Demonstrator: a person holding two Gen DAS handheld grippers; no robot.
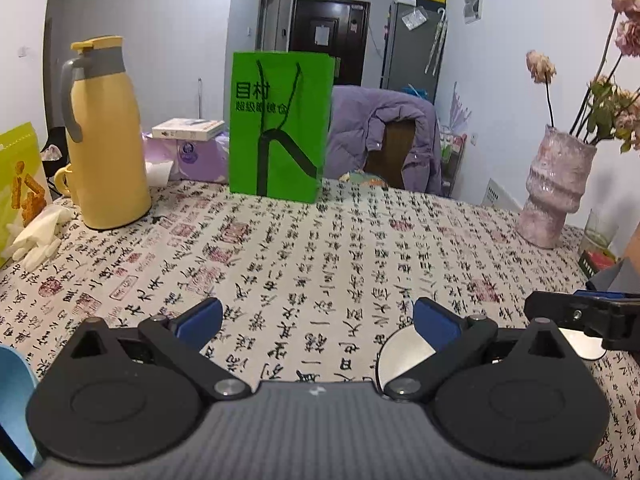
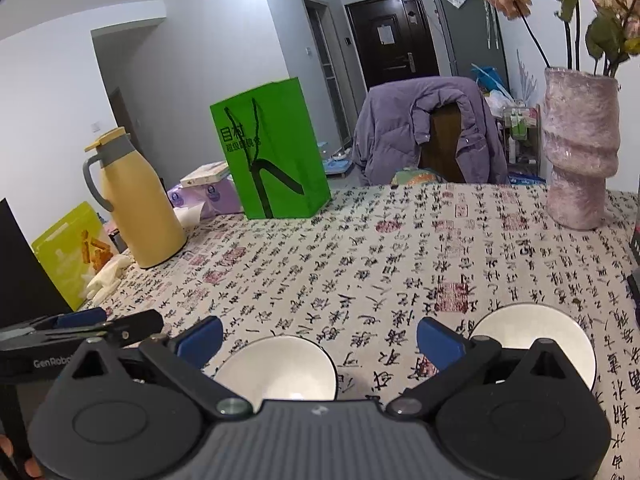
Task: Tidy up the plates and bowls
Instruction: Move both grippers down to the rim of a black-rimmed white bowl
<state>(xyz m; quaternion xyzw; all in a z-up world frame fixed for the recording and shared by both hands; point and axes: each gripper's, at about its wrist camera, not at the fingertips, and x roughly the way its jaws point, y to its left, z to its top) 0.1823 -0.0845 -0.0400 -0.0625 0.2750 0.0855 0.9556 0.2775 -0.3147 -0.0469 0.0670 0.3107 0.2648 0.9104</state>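
Note:
In the right wrist view, a white bowl (image 2: 280,368) sits on the calligraphy-print tablecloth, just ahead of and below my open right gripper (image 2: 320,340). A second white bowl (image 2: 532,332) lies to the right, partly hidden behind the right finger. In the left wrist view, my left gripper (image 1: 318,320) is open over bare cloth with nothing between its fingers. A white bowl (image 1: 402,354) shows behind its right finger. Another white dish (image 1: 580,344) lies under the right gripper (image 1: 580,312), which comes in from the right edge. A light blue object (image 1: 12,392) is cut off at the left edge.
A yellow thermos jug (image 1: 106,136), a snack box (image 1: 18,176) and white gloves (image 1: 36,236) stand at the left. A green paper bag (image 1: 280,124) is at the back, and a pink vase (image 1: 556,188) with dried flowers at the right. A chair with a purple jacket (image 1: 384,136) stands behind the table.

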